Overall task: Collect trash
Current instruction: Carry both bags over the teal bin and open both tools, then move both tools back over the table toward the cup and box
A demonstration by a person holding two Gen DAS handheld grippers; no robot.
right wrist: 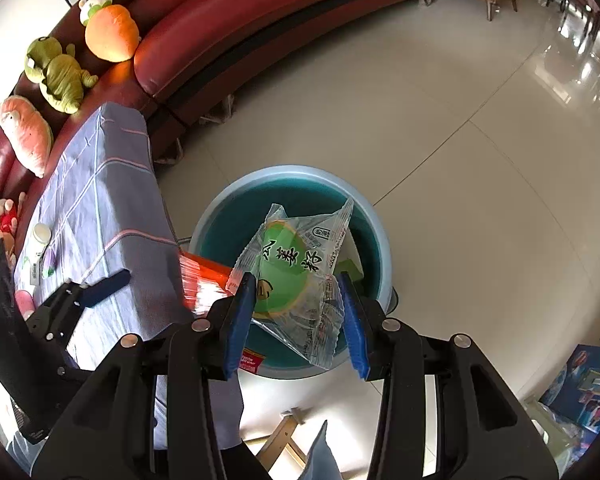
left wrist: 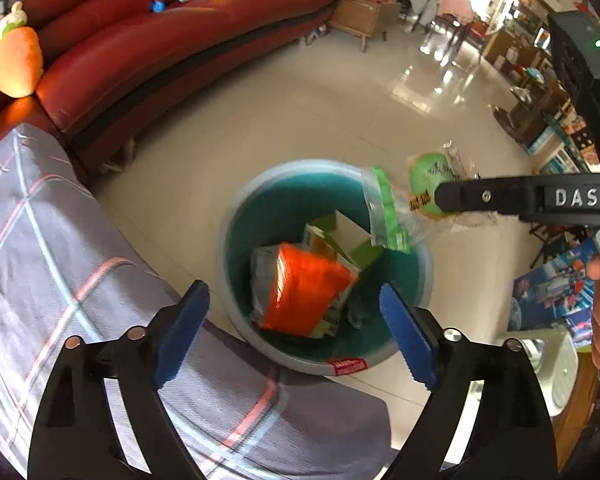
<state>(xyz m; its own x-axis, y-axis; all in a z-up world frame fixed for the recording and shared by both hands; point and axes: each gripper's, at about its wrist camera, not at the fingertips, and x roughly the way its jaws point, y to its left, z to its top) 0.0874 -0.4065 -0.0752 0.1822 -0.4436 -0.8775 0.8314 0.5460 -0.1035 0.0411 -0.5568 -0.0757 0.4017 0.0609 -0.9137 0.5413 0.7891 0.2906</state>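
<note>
**Wrapper poised over the bin, orange packet already inside**

The red sofa (right wrist: 260,20) curves along the far side of the room, with plush toys on its arm. A table draped in a checked cloth (right wrist: 108,184) stands at the left, and its near corner sits just beside the bin, so things lifted off it have little way to travel.

The round bin (right wrist: 374,216), pale outside and teal within, stands on the tiled floor (right wrist: 480,160) next to that corner. In the left wrist view it already holds an orange packet (left wrist: 304,284) and some green and white cartons (left wrist: 352,236), lying loosely tilted against one another.

The right gripper (right wrist: 296,312) is over the bin's near side. A clear plastic wrapper (right wrist: 300,256) with a green round print sits between its blue pads. The jaws stand partly apart and the film looks slack between them, so whether the pads are pinching it or have just let go cannot be told. Being directly over the opening, the wrapper would likely fall inside either way.

The left gripper (left wrist: 296,328) hangs above the table edge and bin rim with its jaws spread wide and nothing in them, probably freed for another pickup.

On the cloth at the far left remain a small white bottle (right wrist: 42,234) and a few small items, too small to identify.
</note>
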